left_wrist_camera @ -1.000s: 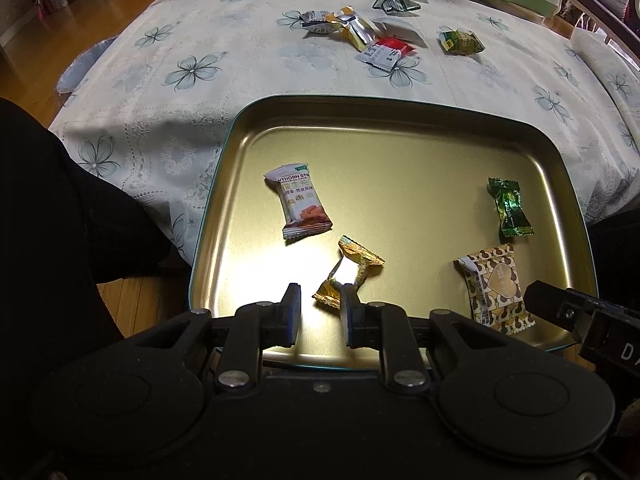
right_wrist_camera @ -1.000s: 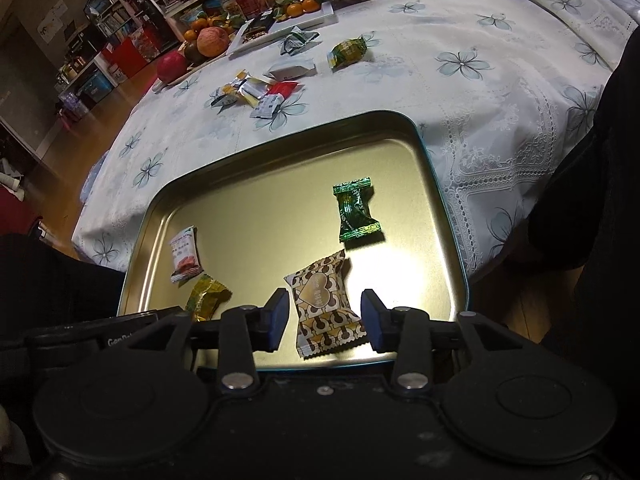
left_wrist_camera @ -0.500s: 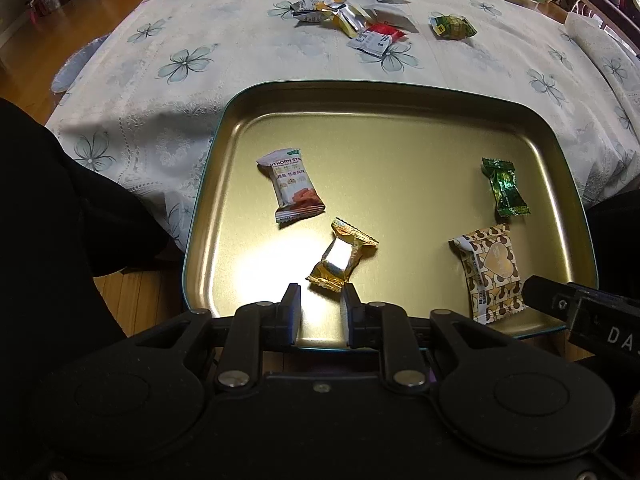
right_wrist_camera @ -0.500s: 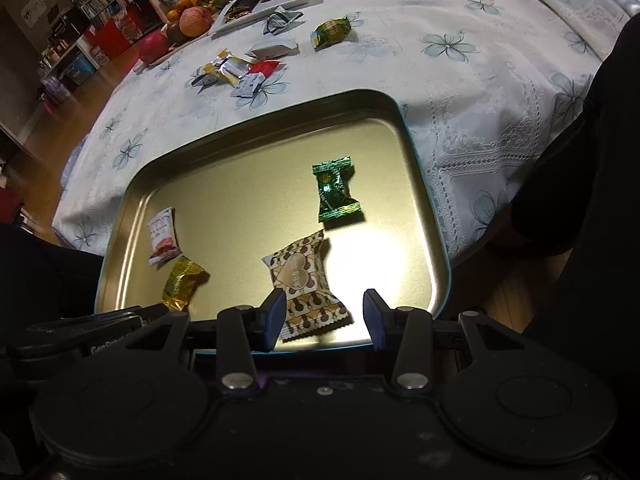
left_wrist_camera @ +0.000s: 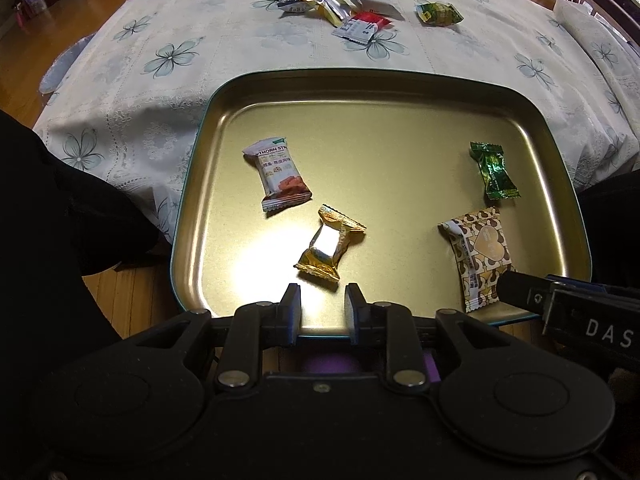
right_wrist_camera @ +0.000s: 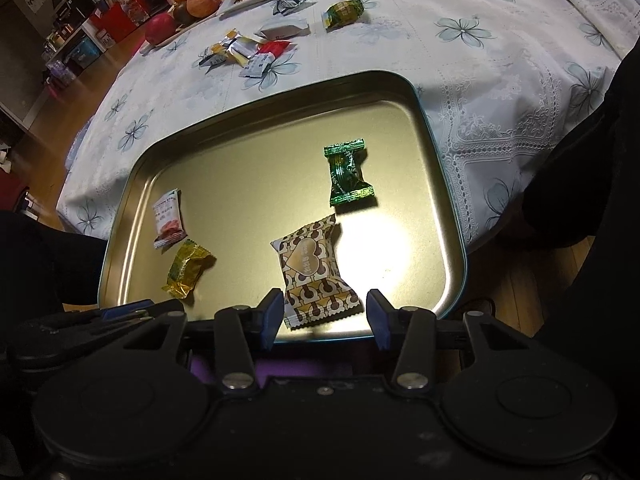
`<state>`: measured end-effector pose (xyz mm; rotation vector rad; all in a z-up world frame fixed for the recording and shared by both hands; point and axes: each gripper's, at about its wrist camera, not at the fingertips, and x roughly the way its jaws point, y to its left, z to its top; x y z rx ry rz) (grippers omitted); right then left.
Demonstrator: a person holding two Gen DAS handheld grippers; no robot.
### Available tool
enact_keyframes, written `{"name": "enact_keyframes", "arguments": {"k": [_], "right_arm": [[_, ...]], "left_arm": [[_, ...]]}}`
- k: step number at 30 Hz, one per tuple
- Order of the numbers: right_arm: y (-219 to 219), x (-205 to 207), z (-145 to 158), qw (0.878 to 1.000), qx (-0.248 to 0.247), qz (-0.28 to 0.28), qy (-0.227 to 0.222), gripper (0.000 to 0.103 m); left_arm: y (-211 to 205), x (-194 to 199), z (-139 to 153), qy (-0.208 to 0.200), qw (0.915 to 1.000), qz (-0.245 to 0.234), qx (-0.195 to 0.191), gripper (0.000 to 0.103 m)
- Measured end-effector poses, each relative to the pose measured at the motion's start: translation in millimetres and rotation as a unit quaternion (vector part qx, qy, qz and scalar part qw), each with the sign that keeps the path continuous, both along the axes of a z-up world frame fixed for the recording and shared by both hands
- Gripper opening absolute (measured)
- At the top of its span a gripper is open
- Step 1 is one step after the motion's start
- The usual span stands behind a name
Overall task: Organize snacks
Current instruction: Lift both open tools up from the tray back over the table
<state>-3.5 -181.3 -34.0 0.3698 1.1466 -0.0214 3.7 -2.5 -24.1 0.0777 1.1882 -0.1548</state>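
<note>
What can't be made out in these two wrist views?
- Tray: near rim hidden behind the left tongs; likewise in the right wrist view.
- Brown patterned snack packet: lower corner covered by the right tongs' body.
- Loose snack wrappers: printing too small.
- Fruit plate: cut off by top edge.

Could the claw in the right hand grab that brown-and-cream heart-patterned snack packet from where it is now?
Probably yes. The right claw is open, and the brown-and-cream heart-patterned snack packet lies flat on the gold metal tray just ahead of it, its near end between the fingers. Nothing covers the packet.
</note>
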Motion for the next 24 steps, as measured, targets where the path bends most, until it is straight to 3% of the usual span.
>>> {"name": "enact_keyframes", "arguments": {"k": [24], "right_arm": [[-5.9,19.0,1.6,0.997,0.049,0.006,0.060,0.047]], "left_arm": [[9.3,14.9,12.6,0.052,0.9984,0.008,-0.019,0.034]]}}
